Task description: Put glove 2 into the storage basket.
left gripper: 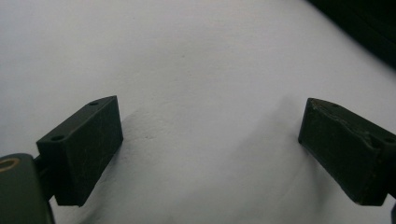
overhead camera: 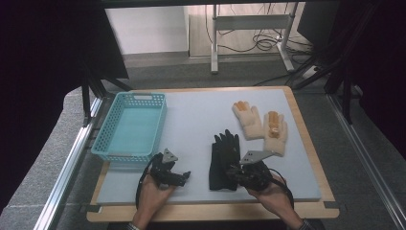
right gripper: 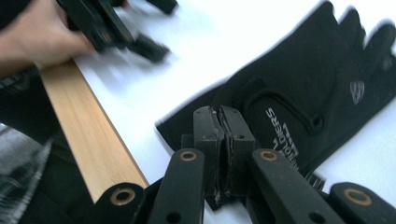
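Observation:
A black glove [overhead camera: 224, 160] [right gripper: 299, 88] with white lettering lies flat on the white mat [overhead camera: 191, 120], fingers pointing away from me. My right gripper [overhead camera: 235, 171] [right gripper: 222, 112] is at its near cuff, jaws pressed together with a pinch of the cuff's fabric between them. My left gripper [overhead camera: 181, 176] [left gripper: 210, 121] hovers low over bare mat to the left of the glove, jaws wide apart with nothing between them. That gripper [right gripper: 116, 32] and its hand also appear, blurred, in the right gripper view. Two cream gloves [overhead camera: 249, 120] [overhead camera: 275, 132] with orange patches lie side by side at the back right.
A teal plastic basket [overhead camera: 127, 154] stands on the mat's left side with nothing in it. The table's wooden edge [right gripper: 88, 135] runs close behind the grippers. A metal desk frame and cables [overhead camera: 249, 28] stand on the floor beyond the table.

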`<action>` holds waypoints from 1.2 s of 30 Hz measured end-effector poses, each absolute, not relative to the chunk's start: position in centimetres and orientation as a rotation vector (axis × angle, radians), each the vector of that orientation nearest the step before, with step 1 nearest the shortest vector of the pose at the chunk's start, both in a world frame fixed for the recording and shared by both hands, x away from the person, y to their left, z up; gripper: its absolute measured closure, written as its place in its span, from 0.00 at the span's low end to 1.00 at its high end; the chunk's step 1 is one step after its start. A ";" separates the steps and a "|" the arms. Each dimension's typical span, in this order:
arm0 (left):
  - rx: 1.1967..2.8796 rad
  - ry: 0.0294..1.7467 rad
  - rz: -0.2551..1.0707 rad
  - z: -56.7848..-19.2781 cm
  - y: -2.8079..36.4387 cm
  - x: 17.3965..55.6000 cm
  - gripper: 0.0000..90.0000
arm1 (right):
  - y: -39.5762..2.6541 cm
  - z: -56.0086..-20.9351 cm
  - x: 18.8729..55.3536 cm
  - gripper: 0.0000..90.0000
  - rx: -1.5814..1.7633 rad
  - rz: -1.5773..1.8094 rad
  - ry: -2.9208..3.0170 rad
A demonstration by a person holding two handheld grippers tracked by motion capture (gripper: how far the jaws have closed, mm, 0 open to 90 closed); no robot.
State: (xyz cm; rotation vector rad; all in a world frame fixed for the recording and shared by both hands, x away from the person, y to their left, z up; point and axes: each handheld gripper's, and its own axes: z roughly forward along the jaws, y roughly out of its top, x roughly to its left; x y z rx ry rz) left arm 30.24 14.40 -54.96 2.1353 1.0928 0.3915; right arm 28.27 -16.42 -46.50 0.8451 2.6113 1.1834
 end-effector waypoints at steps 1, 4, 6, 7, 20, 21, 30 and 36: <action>2.136 1.093 0.391 -55.0 14.4 30.2 0.07 | -15.6 -46.0 28.4 0.95 0.822 1.202 2.626; 2.136 1.092 0.392 -55.0 14.4 30.2 0.07 | -14.5 -46.0 28.5 0.95 0.793 1.199 2.656; 2.136 1.092 0.392 -55.0 14.4 30.2 0.07 | -12.7 -47.0 28.5 0.94 0.770 1.151 2.713; 2.136 1.092 0.392 -55.0 14.4 30.2 0.07 | -12.7 -47.0 28.5 0.94 0.770 1.151 2.713; 2.132 1.095 0.392 -55.0 14.4 30.2 0.07 | -15.5 -47.7 31.9 0.72 0.944 1.163 2.568; 2.132 1.095 0.392 -55.0 14.4 30.2 0.07 | -16.4 -47.8 33.0 0.71 0.992 1.144 2.507; 2.136 1.092 0.391 -55.0 14.4 30.2 0.07 | -18.3 -50.5 35.8 0.56 1.160 1.114 2.454; 2.136 1.093 0.390 -55.0 14.4 30.2 0.07 | -20.6 -50.6 34.3 0.86 1.153 1.098 2.471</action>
